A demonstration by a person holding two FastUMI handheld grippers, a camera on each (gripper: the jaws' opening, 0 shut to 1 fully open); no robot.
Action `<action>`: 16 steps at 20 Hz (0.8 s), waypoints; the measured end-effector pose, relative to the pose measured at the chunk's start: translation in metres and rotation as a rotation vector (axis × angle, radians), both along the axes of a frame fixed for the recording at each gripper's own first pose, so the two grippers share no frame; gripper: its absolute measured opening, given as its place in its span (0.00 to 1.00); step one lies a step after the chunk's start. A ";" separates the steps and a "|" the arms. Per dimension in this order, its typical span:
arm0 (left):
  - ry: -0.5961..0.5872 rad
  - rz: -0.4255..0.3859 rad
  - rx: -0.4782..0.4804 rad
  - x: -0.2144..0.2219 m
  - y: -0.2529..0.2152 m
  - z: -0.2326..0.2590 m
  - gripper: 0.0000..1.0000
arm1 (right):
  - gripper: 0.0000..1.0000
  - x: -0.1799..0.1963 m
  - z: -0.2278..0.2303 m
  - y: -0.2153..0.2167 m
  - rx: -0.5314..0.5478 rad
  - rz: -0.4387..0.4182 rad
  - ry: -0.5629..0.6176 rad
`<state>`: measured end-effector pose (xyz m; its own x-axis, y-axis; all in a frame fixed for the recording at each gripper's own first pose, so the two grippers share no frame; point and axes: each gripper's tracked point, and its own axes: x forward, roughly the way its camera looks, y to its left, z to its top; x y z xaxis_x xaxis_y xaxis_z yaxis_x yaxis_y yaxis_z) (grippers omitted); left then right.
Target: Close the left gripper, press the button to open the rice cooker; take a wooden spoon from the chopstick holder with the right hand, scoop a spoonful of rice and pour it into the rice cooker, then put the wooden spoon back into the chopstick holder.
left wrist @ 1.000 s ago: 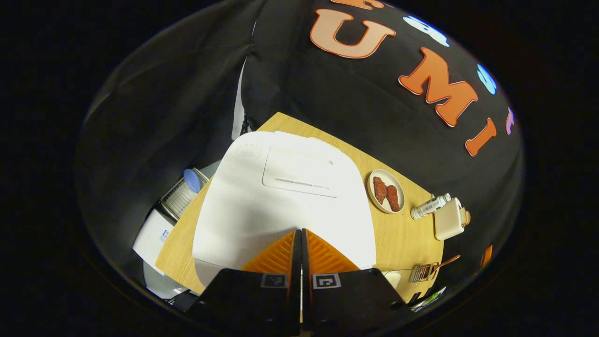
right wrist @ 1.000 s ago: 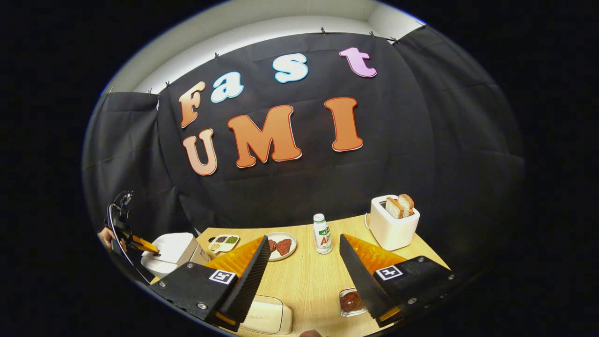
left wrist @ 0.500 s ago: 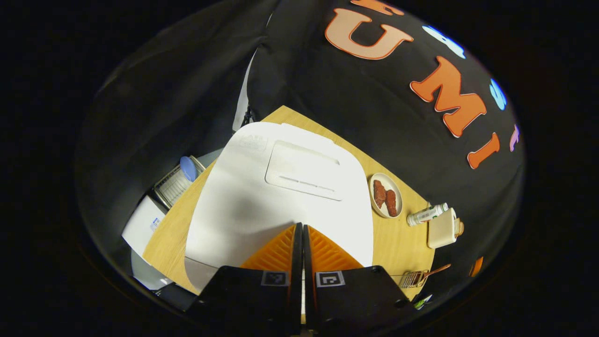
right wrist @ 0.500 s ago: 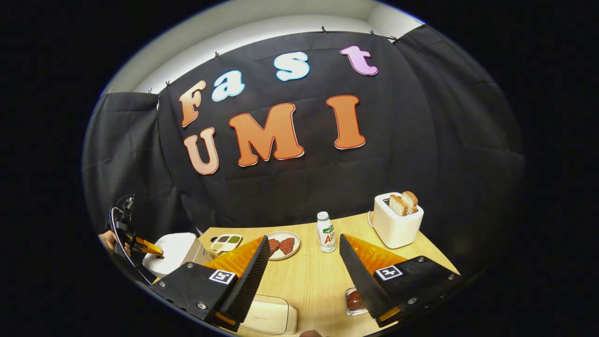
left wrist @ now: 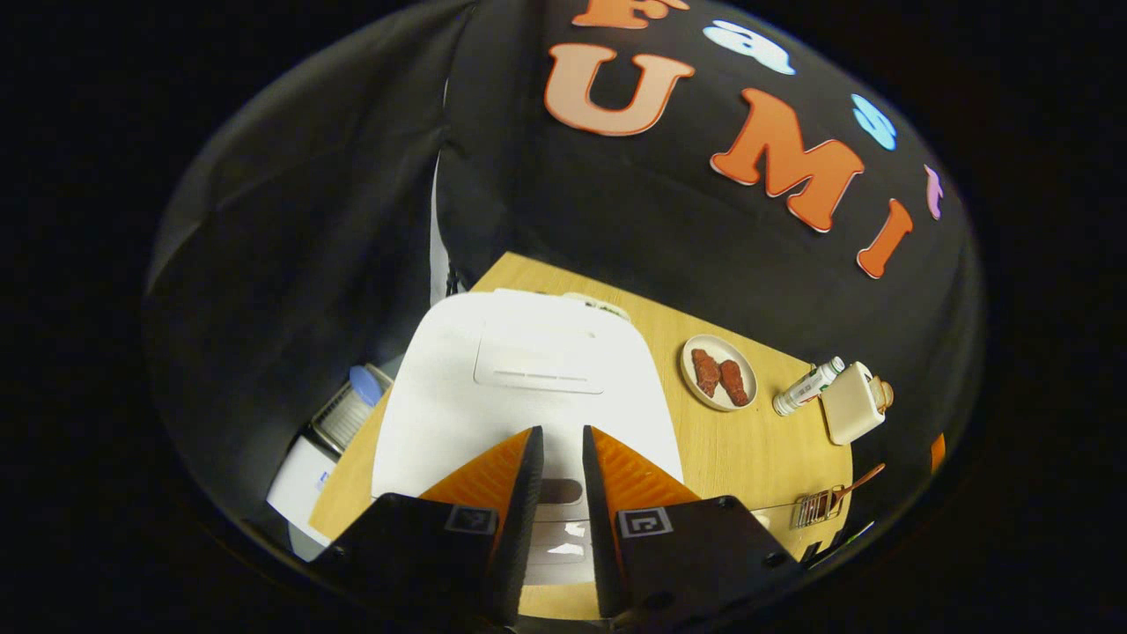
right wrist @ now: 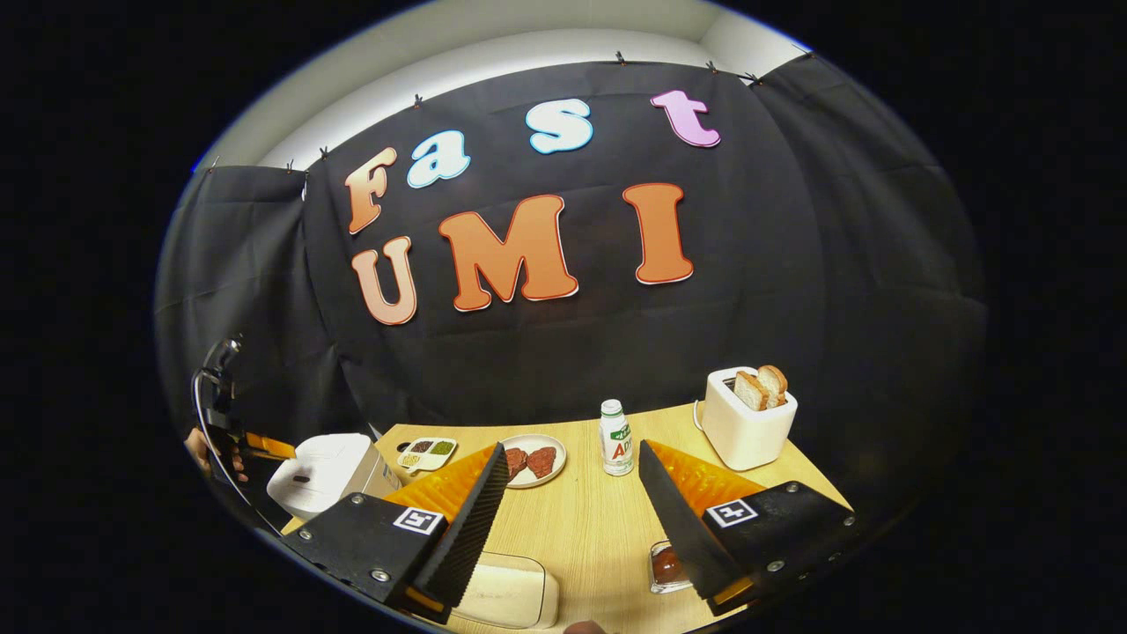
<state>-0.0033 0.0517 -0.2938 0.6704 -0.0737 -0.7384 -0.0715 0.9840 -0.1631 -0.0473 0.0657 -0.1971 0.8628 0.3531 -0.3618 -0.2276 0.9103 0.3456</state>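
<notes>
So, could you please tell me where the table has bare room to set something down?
Bare wood lies between the plate of meat, the bottle and the right gripper. The rice cooker crowds the left end; the toaster takes the far right corner.

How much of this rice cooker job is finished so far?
Hardly any. The rice cooker lid looks shut, with the left gripper poised over its button, jaws slightly apart. The wooden spoon sits in the chopstick holder; the right gripper is open and empty. Scooping, pouring and returning remain.
</notes>
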 end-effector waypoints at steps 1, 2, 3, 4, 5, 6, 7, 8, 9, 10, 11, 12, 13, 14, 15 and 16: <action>-0.060 -0.012 0.036 -0.001 -0.001 0.018 0.39 | 0.93 0.001 0.004 0.002 -0.002 -0.002 -0.011; -0.119 -0.019 0.067 0.000 -0.006 0.037 0.49 | 0.93 0.004 0.007 0.004 -0.008 -0.003 -0.024; -0.173 -0.019 0.090 -0.001 -0.010 0.056 0.60 | 0.93 0.006 0.014 0.005 -0.015 -0.003 -0.041; -0.220 -0.020 0.098 -0.003 -0.018 0.074 0.60 | 0.93 0.008 0.020 0.007 -0.022 -0.002 -0.058; -0.274 -0.025 0.098 -0.005 -0.028 0.092 0.51 | 0.93 0.009 0.029 0.010 -0.026 0.003 -0.082; -0.325 -0.027 0.101 -0.006 -0.035 0.111 0.57 | 0.93 0.012 0.038 0.013 -0.037 0.000 -0.106; -0.382 -0.035 0.107 -0.006 -0.041 0.129 0.63 | 0.93 0.014 0.047 0.015 -0.045 0.003 -0.129; -0.441 -0.034 0.118 -0.007 -0.047 0.147 0.61 | 0.93 0.016 0.057 0.016 -0.056 -0.001 -0.150; -0.490 -0.041 0.127 -0.011 -0.052 0.163 0.68 | 0.93 0.019 0.067 0.018 -0.058 -0.003 -0.177; -0.541 -0.046 0.141 -0.014 -0.058 0.180 0.74 | 0.93 0.021 0.078 0.021 -0.057 -0.005 -0.203; -0.589 -0.044 0.156 -0.020 -0.062 0.196 0.78 | 0.93 0.024 0.088 0.022 -0.055 -0.012 -0.227; -0.633 -0.040 0.170 -0.019 -0.062 0.208 0.82 | 0.93 0.025 0.096 0.025 -0.051 -0.011 -0.249; -0.671 -0.035 0.181 -0.028 -0.069 0.220 0.88 | 0.93 0.027 0.103 0.025 -0.050 -0.019 -0.268; -0.705 -0.032 0.192 -0.031 -0.072 0.230 0.90 | 0.93 0.028 0.109 0.026 -0.047 -0.022 -0.286; -0.729 -0.021 0.209 -0.035 -0.071 0.236 0.94 | 0.93 0.029 0.115 0.026 -0.043 -0.030 -0.298; -0.752 -0.010 0.219 -0.036 -0.070 0.244 0.94 | 0.94 0.030 0.119 0.027 -0.041 -0.033 -0.310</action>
